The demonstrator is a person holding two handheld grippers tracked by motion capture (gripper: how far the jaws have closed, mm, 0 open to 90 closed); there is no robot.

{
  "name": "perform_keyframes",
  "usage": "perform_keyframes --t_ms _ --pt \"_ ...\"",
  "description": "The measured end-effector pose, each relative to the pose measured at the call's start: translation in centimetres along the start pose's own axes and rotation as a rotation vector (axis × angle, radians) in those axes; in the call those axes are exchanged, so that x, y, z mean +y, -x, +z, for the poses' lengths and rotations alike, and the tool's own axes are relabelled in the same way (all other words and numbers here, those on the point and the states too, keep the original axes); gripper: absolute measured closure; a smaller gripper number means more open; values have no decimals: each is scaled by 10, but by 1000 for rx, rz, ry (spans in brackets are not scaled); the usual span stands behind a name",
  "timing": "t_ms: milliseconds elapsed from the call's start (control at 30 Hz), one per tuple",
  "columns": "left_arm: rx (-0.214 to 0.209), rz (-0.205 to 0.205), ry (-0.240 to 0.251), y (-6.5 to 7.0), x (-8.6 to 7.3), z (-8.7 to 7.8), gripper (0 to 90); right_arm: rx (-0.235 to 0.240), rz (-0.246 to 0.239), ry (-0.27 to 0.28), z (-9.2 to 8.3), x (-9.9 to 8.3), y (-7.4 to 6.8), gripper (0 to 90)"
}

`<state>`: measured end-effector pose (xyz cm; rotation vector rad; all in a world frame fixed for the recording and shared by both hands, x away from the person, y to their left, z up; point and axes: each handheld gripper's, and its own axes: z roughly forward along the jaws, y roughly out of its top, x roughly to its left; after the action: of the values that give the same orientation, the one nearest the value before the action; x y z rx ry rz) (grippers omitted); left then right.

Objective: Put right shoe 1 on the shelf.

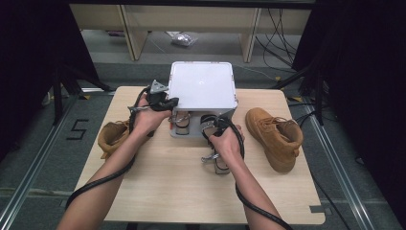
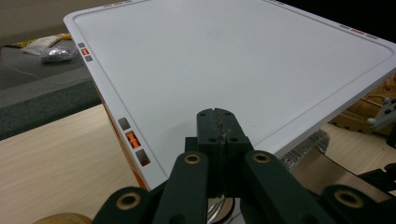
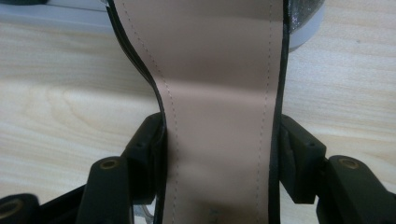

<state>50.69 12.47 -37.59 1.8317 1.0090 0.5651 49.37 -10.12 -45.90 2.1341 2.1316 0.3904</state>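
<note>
A recording lab or test room is suggested: a pale wooden table point(image 1: 191, 191) is set on grey carpet between metal floor rails point(image 1: 28, 167), black curtains point(image 1: 28, 57) are hung at both sides, loose cables point(image 1: 282, 28) are trailed behind, and a "5" point(image 1: 76, 129) is taped on the floor.

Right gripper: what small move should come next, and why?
Probably draw the shoe a little farther from the white box. The right gripper is clamped across its sole, its toe end is by the box's open front, and the left gripper rests shut on the lid.
</note>
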Motion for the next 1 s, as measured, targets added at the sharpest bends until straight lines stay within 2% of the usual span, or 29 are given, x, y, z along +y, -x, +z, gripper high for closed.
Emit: perform_keyframes --t_ms 33,67,133,167,200,233,267,333,367,433,467,500,567,600,733,800,867,1000 --pt "-1 0 1 0 0 0 891 -8 -63 -9 0 1 5 425" --pt "0 0 1 0 0 0 892 -23 -72 -9 1 2 5 425" --pt "1 1 1 0 0 0 891 -6 14 -26 3 1 -1 423" --pt "1 2 0 0 0 0 892 -6 3 -20 5 1 0 422" --pt "0 3 0 0 0 0 891 -20 -32 -21 6 1 3 421" --pt "-1 2 0 0 0 0 891 -7 -32 -20 5 1 3 420" --pt "-1 1 1 0 0 0 892 -12 -10 -23 5 1 2 418" --pt "0 5 1 0 0 0 892 -3 -41 -5 5 0 4 401" --pt "0 5 1 0 0 0 892 -19 -48 -6 3 0 3 395" --pt "0 4 0 0 0 0 891 -5 -62 0 -1 -1 4 365" --pt "-2 1 2 0 0 0 891 -13 -97 18 -4 -1 6 363" --pt "-2 0 3 0 0 0 892 -9 -94 22 -9 -3 6 360" --pt "-1 2 2 0 0 0 892 32 -129 31 -19 -6 10 356" --pt "-2 1 2 0 0 0 891 35 -126 44 -24 -7 11 358" --pt "-4 10 0 -2 -1 -1 892 81 -174 75 -48 -19 24 408" --pt "-4 8 1 -2 -1 -1 891 85 -183 104 -57 -26 30 455" --pt "-2 -2 4 -1 -1 0 891 128 -160 103 -66 -33 38 524" --pt "4 3 -2 0 0 0 892 112 -205 94 -75 -44 54 659"
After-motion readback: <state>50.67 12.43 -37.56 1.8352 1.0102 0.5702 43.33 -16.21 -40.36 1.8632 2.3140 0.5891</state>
